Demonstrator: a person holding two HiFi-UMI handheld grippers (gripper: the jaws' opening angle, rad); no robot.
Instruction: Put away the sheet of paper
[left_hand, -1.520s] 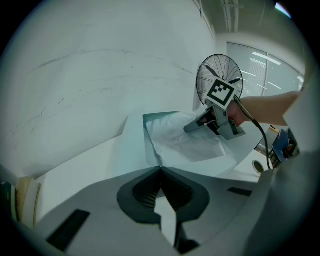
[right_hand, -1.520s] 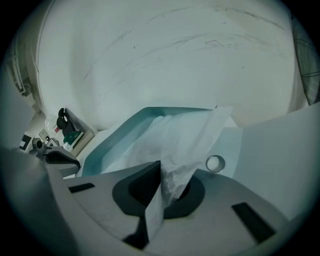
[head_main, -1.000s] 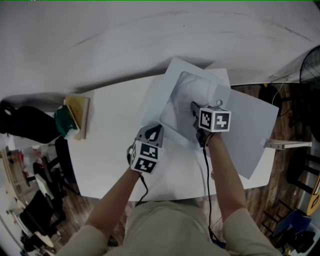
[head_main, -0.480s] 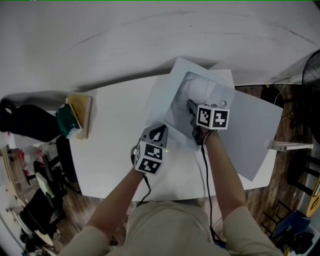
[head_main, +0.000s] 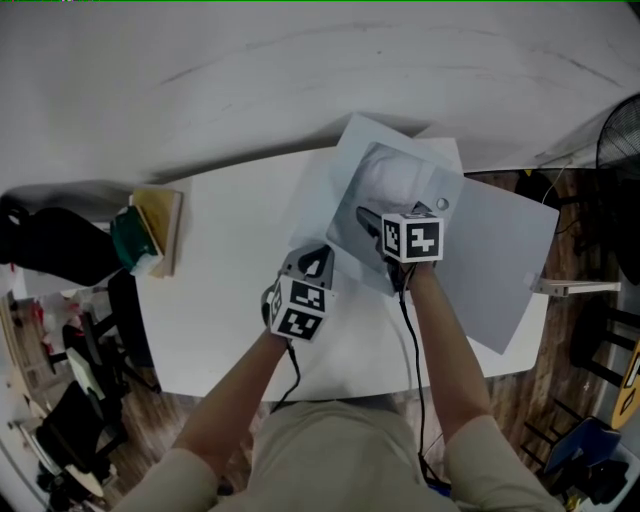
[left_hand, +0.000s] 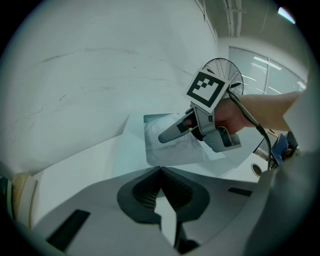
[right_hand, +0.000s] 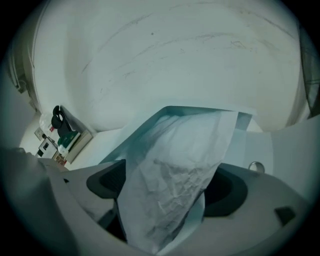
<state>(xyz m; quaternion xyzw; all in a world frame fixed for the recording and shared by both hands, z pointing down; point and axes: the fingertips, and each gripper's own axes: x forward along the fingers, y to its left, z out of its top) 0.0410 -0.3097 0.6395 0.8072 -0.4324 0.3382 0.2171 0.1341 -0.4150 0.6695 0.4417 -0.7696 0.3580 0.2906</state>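
Right gripper: jaws have just been opening and are now wide. The crumpled sheet of paper runs between them, pads not pressing on it. Sheet of paper sits on the open folder, over its far-left part. Left gripper: jaws closed together, pinching the folder's thin translucent near-left edge. Right gripper is over the folder's middle, left gripper just off its near-left corner. Folder lies on the white table; stack of books well left of the folder
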